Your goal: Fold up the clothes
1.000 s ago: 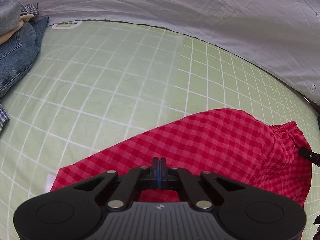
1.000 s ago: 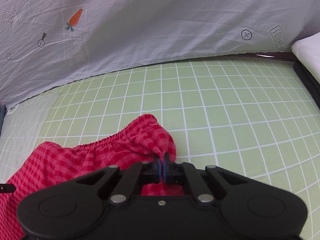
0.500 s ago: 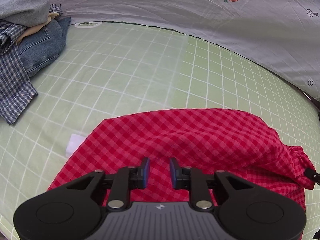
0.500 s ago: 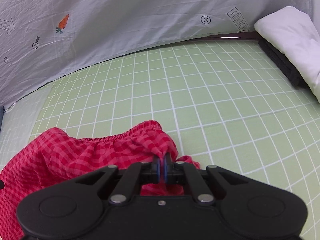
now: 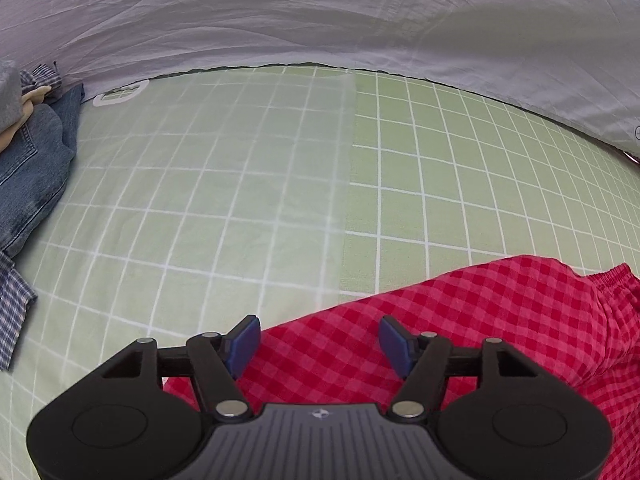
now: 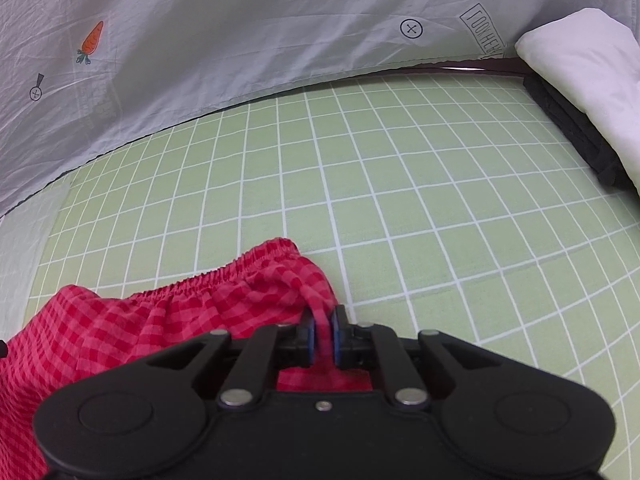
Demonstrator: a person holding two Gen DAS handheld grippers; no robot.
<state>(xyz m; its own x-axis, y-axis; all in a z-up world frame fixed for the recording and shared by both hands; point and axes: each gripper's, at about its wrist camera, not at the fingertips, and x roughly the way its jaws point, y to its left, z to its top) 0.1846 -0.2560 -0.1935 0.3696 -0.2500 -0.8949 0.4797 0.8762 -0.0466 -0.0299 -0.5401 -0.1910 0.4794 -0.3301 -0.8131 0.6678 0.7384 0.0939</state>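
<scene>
A pair of red checked shorts [image 5: 472,320] lies on the green grid sheet [image 5: 240,200], its elastic waistband towards the right. My left gripper [image 5: 320,346] is wide open and empty, hovering over the shorts' left part with blue pads [image 5: 244,342] apart. In the right wrist view the same shorts [image 6: 160,320] spread to the left. My right gripper [image 6: 324,336] is shut on a pinch of the shorts' fabric by the waistband corner.
A pile of clothes with blue jeans [image 5: 28,168] and a checked shirt [image 5: 12,304] lies at the left. A grey printed sheet [image 6: 240,28] hangs behind. A white pillow [image 6: 592,76] on a dark item sits at the far right.
My left gripper let go of the shorts and opened wide, and the fabric dropped flat. My right gripper kept its grip on the waistband corner.
</scene>
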